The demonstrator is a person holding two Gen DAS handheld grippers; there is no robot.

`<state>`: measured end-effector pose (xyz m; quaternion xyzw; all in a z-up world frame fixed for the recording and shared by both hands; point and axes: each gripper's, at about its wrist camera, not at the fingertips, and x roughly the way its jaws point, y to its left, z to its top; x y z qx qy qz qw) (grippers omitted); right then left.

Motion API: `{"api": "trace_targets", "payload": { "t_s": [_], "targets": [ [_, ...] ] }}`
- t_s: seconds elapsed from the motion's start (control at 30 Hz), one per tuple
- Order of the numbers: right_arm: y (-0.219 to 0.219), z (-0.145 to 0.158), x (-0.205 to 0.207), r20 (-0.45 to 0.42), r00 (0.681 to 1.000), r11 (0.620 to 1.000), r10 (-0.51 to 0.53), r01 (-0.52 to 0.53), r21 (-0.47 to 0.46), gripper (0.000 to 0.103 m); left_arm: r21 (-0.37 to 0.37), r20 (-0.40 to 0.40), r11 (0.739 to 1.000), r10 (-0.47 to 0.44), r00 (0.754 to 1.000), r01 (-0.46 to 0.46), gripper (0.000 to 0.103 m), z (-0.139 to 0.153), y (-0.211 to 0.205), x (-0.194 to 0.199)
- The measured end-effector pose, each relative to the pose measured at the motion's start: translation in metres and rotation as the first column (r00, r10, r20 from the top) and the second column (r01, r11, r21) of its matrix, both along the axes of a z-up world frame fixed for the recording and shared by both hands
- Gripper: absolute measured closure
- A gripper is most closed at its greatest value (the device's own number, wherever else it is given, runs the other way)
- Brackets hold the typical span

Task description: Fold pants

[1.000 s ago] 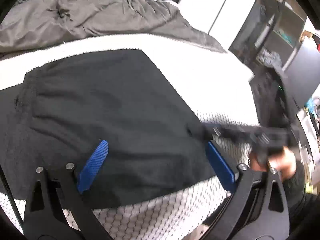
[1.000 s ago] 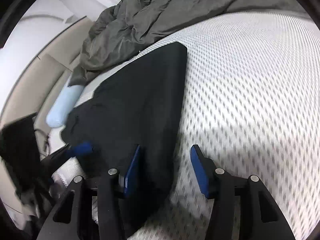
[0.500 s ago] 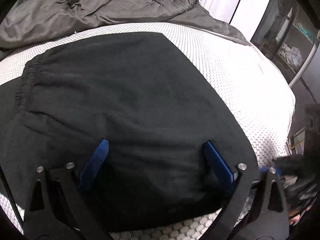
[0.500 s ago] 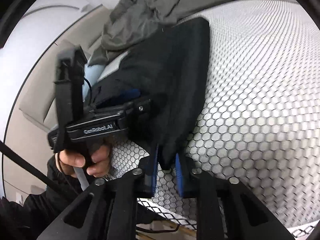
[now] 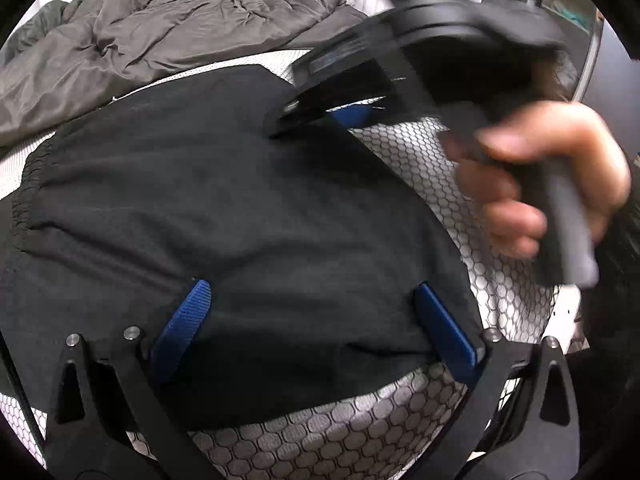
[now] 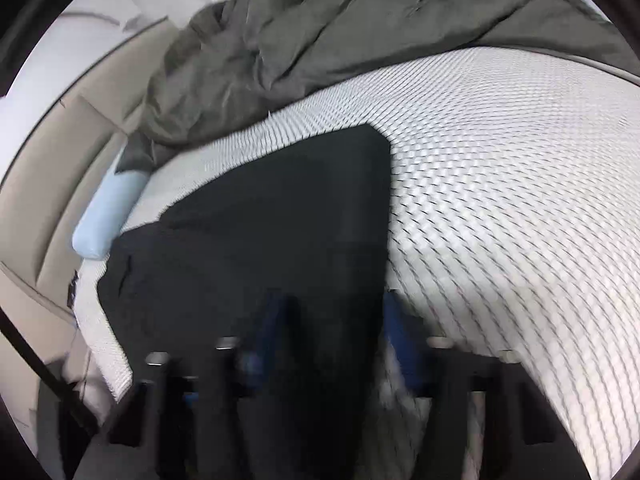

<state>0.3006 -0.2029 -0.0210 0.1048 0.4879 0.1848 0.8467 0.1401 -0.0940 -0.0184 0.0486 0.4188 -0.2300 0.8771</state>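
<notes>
The black pants (image 5: 240,216) lie folded flat on the white mesh mattress (image 5: 432,160); they also show in the right wrist view (image 6: 272,232). My left gripper (image 5: 316,320) is open, its blue fingers (image 5: 184,320) resting over the pants' near edge. My right gripper (image 6: 336,332) is blurred but open over the pants' near right edge. It also shows in the left wrist view (image 5: 332,120), held in a hand above the pants' far right edge.
A rumpled grey duvet (image 5: 152,44) lies behind the pants on the bed, also in the right wrist view (image 6: 360,28). A pale blue bolster (image 6: 106,216) lies at the mattress's left edge by a beige headboard (image 6: 48,184).
My right gripper, shut on the pants' edge half a second ago, has opened and swung up over the far right side. My left gripper stays open and has closed in on the pants.
</notes>
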Motion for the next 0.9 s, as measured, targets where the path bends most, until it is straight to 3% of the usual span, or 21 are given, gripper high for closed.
{"api": "trace_targets", "payload": {
  "t_s": [0.17,0.33,0.43,0.5,0.57,0.63,0.7,0.8,0.9],
  "targets": [
    [0.01,-0.014,0.039,0.021,1.0,0.998,0.023,-0.022,-0.065,0.068,-0.004,-0.018,1.0,-0.027,0.999,0.027,0.002,-0.001,0.004,-0.002],
    [0.008,-0.014,0.082,0.032,0.998,0.997,-0.055,0.056,-0.049,0.068,0.019,-0.001,0.998,-0.056,0.998,0.056,0.002,0.0,0.003,-0.021],
    [0.017,-0.013,0.099,0.039,0.998,0.996,-0.047,0.05,-0.08,0.065,0.015,0.005,0.998,-0.067,0.998,0.067,0.001,0.001,0.006,-0.025],
    [0.024,-0.009,0.103,0.044,0.998,0.992,-0.052,0.056,-0.109,0.052,0.003,0.011,0.996,-0.086,0.996,0.086,0.001,0.004,0.009,-0.03],
    [0.037,-0.001,0.1,0.066,0.995,0.981,-0.077,0.087,-0.172,0.049,-0.035,0.019,0.996,-0.079,0.997,0.079,0.002,0.009,0.017,-0.039],
    [0.043,0.012,0.081,0.106,0.993,0.975,-0.053,0.075,-0.211,0.042,-0.107,0.021,0.993,-0.048,0.999,0.05,0.003,0.018,0.033,-0.04],
    [0.038,0.028,0.047,0.163,0.985,0.968,-0.048,0.087,-0.236,0.01,-0.159,0.025,0.987,-0.001,1.0,0.005,0.003,0.03,0.051,-0.039],
    [0.034,0.046,-0.002,0.26,0.964,0.967,-0.06,0.121,-0.226,0.004,-0.191,0.045,0.978,0.099,0.994,-0.089,0.002,0.046,0.082,-0.038],
    [0.026,0.055,-0.055,0.282,0.959,0.982,-0.024,0.076,-0.175,0.004,-0.183,0.041,0.958,0.233,0.972,-0.222,0.002,0.049,0.118,-0.027]
  ]
}}
